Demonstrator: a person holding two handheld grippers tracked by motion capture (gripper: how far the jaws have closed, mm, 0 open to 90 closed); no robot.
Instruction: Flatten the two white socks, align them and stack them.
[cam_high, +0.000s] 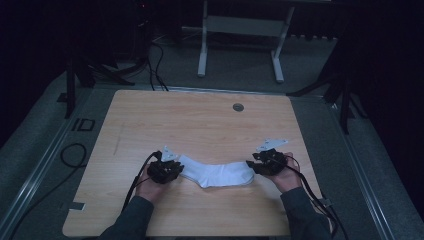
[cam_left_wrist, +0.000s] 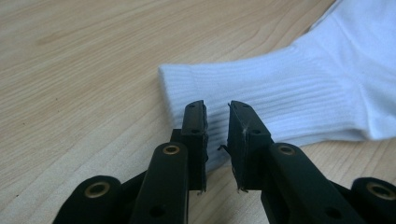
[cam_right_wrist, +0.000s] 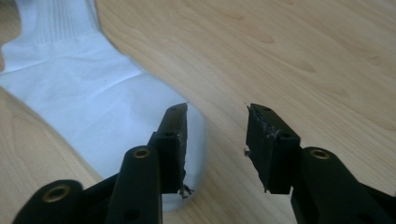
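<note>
High view: white ribbed cotton sock (cam_high: 216, 174) lies flat on the light wooden table (cam_high: 200, 125), near the front edge, bent at the heel. Left gripper (cam_high: 172, 167) sits at its cuff end, right gripper (cam_high: 257, 166) at its toe end, one hand behind each (sleeves enter from the bottom).

Left gripper view: left gripper (cam_left_wrist: 217, 122) over the ribbed cuff of the sock (cam_left_wrist: 299, 93). Jaws stand a narrow gap apart, cuff fabric showing in the gap, nothing pinched.

Right gripper view: right gripper (cam_right_wrist: 217, 128) jaws clearly wider apart, holding nothing. One jaw sits over the rounded toe edge of the sock (cam_right_wrist: 93, 102), the other over bare table (cam_right_wrist: 289, 56); bare wood shows in the gap.
</note>
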